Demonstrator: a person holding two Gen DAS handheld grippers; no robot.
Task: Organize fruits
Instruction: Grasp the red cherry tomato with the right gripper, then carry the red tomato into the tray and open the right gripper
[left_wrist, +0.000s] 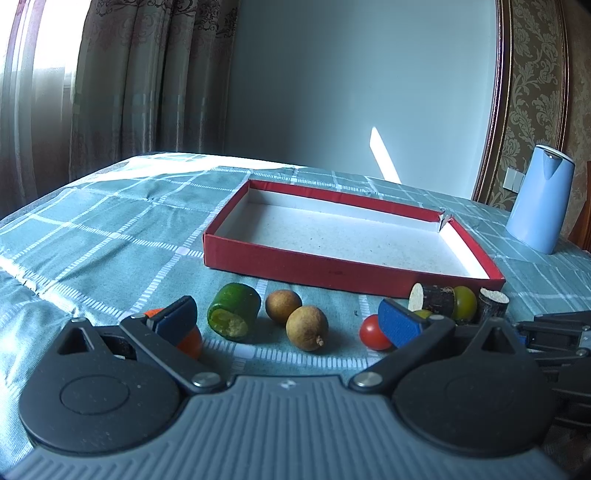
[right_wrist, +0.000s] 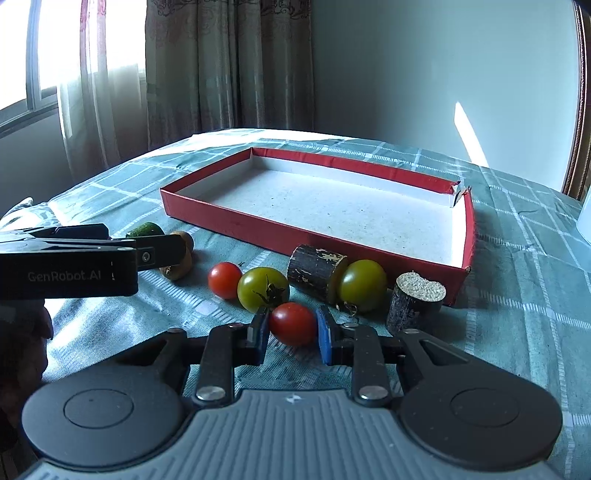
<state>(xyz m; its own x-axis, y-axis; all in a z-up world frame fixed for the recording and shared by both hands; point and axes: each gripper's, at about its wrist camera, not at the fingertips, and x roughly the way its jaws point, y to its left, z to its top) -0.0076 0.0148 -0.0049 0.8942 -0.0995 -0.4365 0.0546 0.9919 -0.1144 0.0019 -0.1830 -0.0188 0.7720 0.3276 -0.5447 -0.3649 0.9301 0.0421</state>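
Plainly the biggest thing on the checked tablecloth is the red box, a shallow cardboard tray with a pale, bare floor and a torn far corner; no fruit lies in it yet. Just in front of its near wall the fruit is strewn in a loose row. By that, the sorting looks barely begun, and the step in hand is the first pick.

The right gripper is pinching the nearest red cherry tomato, both blue pads pressed against its sides while it sits low over the cloth. The left gripper stands spread wide and empty above two brown longans, with a cut green fruit piece just beside them and something orange half hidden behind its left finger.

The next move seems to call for a lift clear of the box wall, a short carry forward and a gentle release on the floor inside.

The held tomato is small, round, glossy and thin-skinned, so too firm a squeeze could split it. Touching it behind is a green tomato; a second red one lies to the left, near two dark sugarcane stubs.
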